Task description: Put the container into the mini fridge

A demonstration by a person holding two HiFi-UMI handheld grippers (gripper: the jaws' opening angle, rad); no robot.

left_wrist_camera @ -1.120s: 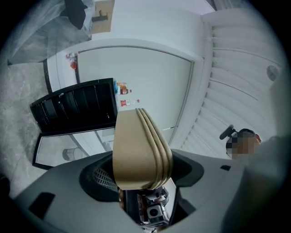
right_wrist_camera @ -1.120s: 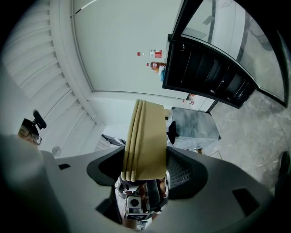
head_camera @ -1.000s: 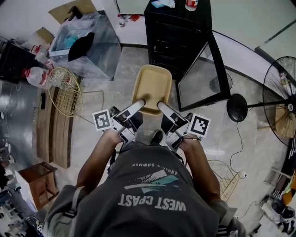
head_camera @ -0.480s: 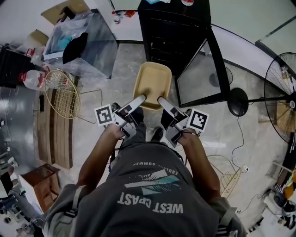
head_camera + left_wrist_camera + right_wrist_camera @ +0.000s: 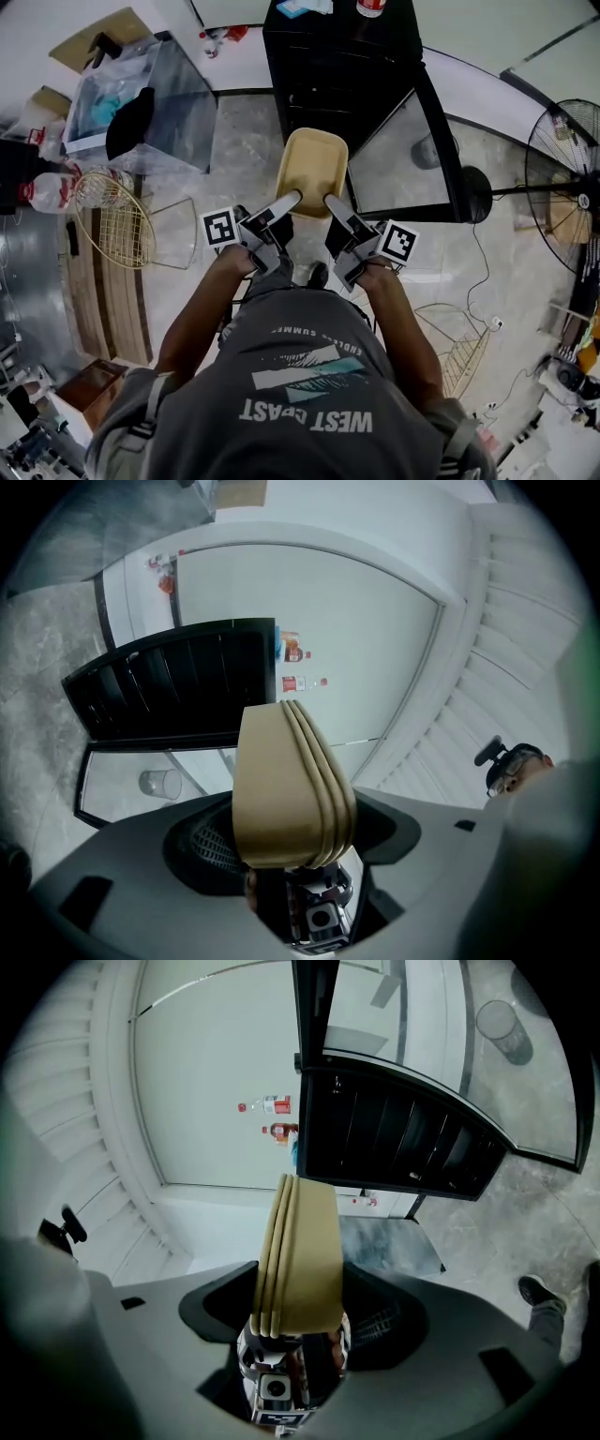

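Observation:
A tan plastic container (image 5: pixel 314 167) hangs over the floor in front of a black mini fridge (image 5: pixel 337 66), whose glass door (image 5: pixel 403 155) stands open to the right. My left gripper (image 5: pixel 292 199) is shut on the container's near left rim, and my right gripper (image 5: pixel 330 202) is shut on its near right rim. In the left gripper view the container (image 5: pixel 291 789) stands edge-on between the jaws, with the fridge (image 5: pixel 178 686) beyond it. The right gripper view shows the container (image 5: pixel 300 1260) likewise, below the fridge (image 5: pixel 394 1138).
A standing fan (image 5: pixel 567 169) is at the right. A clear plastic box (image 5: pixel 141 94) and wire baskets (image 5: pixel 112 216) lie to the left, another wire basket (image 5: pixel 450 342) at lower right. A bottle (image 5: pixel 372 7) stands on top of the fridge.
Both grippers have carried the container lower and closer to the fridge's open front. The grip on the container has not changed.

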